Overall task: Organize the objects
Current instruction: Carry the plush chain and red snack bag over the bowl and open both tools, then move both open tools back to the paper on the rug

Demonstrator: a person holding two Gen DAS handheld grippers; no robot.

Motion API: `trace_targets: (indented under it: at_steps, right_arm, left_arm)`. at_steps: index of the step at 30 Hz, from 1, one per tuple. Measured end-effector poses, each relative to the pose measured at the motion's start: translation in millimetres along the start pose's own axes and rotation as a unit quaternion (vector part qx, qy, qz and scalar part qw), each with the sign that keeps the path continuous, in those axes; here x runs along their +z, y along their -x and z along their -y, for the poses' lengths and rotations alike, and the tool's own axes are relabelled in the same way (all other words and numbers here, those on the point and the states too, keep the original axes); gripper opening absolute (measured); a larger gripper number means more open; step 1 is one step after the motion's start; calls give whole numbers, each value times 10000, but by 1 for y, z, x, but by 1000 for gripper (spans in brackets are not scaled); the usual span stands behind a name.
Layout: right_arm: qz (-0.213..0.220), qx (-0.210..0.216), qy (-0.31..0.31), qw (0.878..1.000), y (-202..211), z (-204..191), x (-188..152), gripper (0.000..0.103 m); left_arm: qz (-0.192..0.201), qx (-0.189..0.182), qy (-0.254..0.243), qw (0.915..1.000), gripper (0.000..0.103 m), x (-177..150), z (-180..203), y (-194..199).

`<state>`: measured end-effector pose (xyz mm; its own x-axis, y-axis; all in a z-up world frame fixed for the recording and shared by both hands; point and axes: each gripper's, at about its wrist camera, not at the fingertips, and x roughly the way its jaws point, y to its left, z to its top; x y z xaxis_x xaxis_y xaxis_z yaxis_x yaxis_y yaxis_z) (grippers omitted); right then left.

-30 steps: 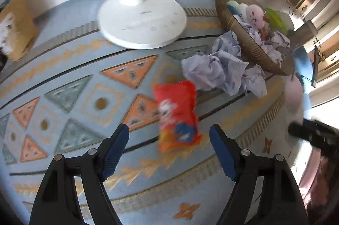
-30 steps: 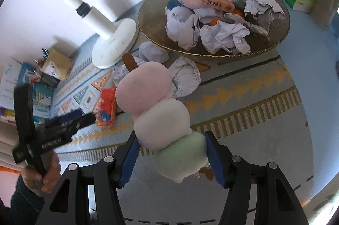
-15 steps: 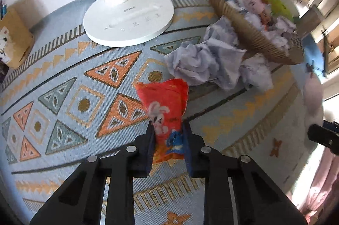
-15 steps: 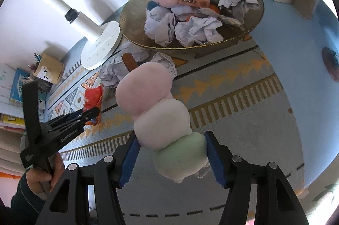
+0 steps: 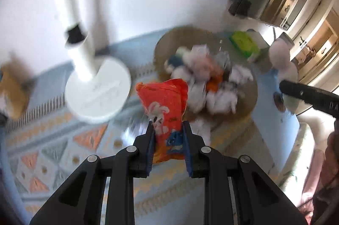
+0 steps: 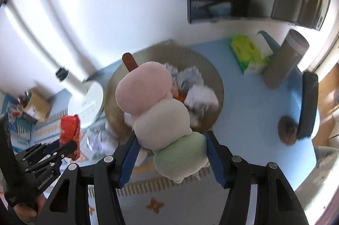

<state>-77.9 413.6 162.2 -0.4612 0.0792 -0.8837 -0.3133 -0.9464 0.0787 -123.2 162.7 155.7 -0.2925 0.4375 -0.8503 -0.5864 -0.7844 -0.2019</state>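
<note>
My left gripper is shut on a red snack bag with a white rabbit on it, held up above the patterned mat. From the right wrist view the same red snack bag hangs in the left gripper at the lower left. My right gripper is shut on a plush dango skewer, pressing its green ball, with the white and pink balls and a brown stick above. Behind both lies a woven basket full of crumpled paper and small items.
A white lamp base with its pole stands left of the basket. A green tissue pack and a grey cylinder sit on the blue table at the back right. A cardboard box and books lie far left.
My left gripper closed on the red snack bag and lifted it off the mat toward the basket. My right gripper rose with the plush skewer, and the view now tilts toward the wall.
</note>
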Motion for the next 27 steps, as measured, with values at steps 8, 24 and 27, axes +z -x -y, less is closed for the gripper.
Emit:
trace_targets:
  at_steps: [8,24,27]
  right_arm:
    - [-100,-114,-264,9995,-28,24,50,60]
    - [-725,593,-949,9911,-87,49,58,70]
    - [-772,526,-980,9908,-85,51,44,70]
  left_arm:
    - [158,175,-324,9992,21,60,41,-40]
    - [-163,128,-20,9998,51,69,19,-77]
    - [-239,52,170,9996,51,54,1,-67]
